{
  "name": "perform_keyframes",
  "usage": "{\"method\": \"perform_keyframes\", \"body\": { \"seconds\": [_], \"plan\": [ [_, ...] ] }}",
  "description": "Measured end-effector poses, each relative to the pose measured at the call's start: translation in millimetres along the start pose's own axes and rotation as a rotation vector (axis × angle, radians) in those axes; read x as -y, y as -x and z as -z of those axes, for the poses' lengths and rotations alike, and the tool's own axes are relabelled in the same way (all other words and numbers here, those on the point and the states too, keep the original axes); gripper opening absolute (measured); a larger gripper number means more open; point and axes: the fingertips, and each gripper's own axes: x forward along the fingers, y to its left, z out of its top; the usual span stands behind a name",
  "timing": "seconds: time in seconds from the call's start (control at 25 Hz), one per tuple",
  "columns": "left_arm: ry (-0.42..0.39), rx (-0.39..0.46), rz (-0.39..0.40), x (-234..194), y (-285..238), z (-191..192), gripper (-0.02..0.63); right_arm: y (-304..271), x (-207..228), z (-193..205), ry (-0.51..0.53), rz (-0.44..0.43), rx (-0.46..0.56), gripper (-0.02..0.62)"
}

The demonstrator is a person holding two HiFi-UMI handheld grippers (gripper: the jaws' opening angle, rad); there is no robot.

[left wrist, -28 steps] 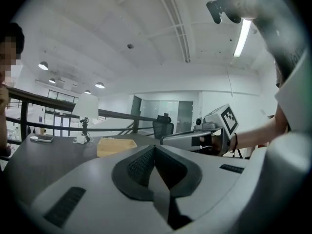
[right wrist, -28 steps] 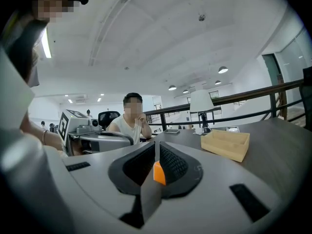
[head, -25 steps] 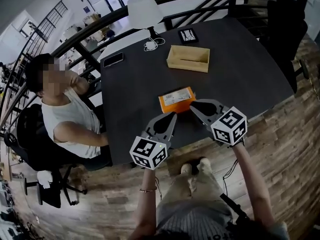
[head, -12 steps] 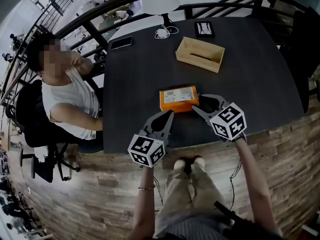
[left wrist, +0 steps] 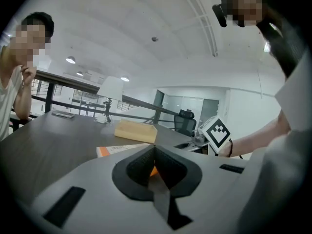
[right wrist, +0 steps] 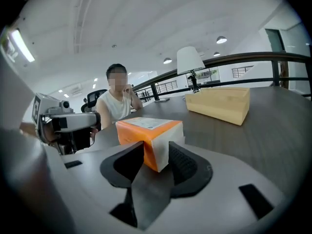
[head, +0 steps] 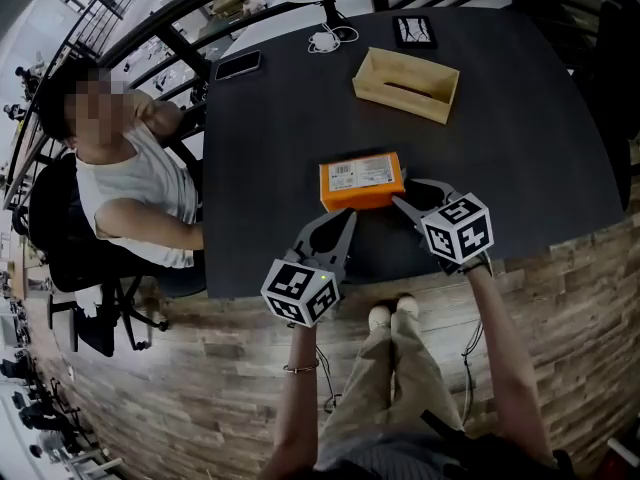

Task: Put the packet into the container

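The orange packet (head: 362, 181) lies flat on the dark table (head: 520, 158), its white label up. Farther back stands the open wooden container (head: 406, 83), empty as far as I can see. My right gripper (head: 410, 194) is at the packet's right near corner; its jaws are opening, and in the right gripper view that corner of the packet (right wrist: 148, 130) sits between the pads without being pressed. My left gripper (head: 347, 220) rests just short of the packet's near edge, shut with nothing in it. The left gripper view shows the packet (left wrist: 117, 150) and container (left wrist: 135, 131) beyond the closed tips.
A person (head: 130, 183) sits at the table's left side. A phone (head: 238, 65), a white cable bundle (head: 325, 40) under a lamp (right wrist: 190, 60) and a small black item (head: 413, 30) lie along the far edge. The near table edge runs under both grippers.
The right gripper's jaws have spread from shut to wide, now straddling the packet's near right corner. The left gripper stays shut in front of the packet. The head camera has shifted slightly.
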Motion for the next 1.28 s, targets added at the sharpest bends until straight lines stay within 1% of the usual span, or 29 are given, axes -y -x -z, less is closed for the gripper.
{"method": "perform_keyframes", "body": {
  "seconds": [0.16, 0.28, 0.4, 0.64, 0.8, 1.08, 1.28],
  "plan": [
    [-0.001, 0.003, 0.013, -3, -5, 1, 0.008, -8, 0, -6, -0.016, -0.008, -0.021, 0.156],
    [0.003, 0.001, 0.019, -4, -5, 2, 0.008, -8, 0, -10, -0.002, 0.012, -0.038, 0.114],
    [0.004, 0.001, 0.028, -4, -6, 2, 0.008, -8, 1, -13, -0.002, 0.017, -0.048, 0.094],
    [0.003, 0.008, 0.039, -7, -4, -1, 0.008, -7, -5, -21, -0.056, -0.015, -0.043, 0.071],
    [-0.001, 0.022, 0.046, -9, -2, -9, 0.008, -2, -9, -31, -0.093, -0.032, -0.027, 0.066],
    [-0.018, 0.061, 0.069, -9, 1, -29, 0.008, 9, -17, -47, -0.089, -0.029, -0.008, 0.057],
    [-0.037, 0.100, 0.089, -10, 5, -49, 0.008, 19, -23, -66, -0.098, -0.026, 0.025, 0.054]
  ]
}}
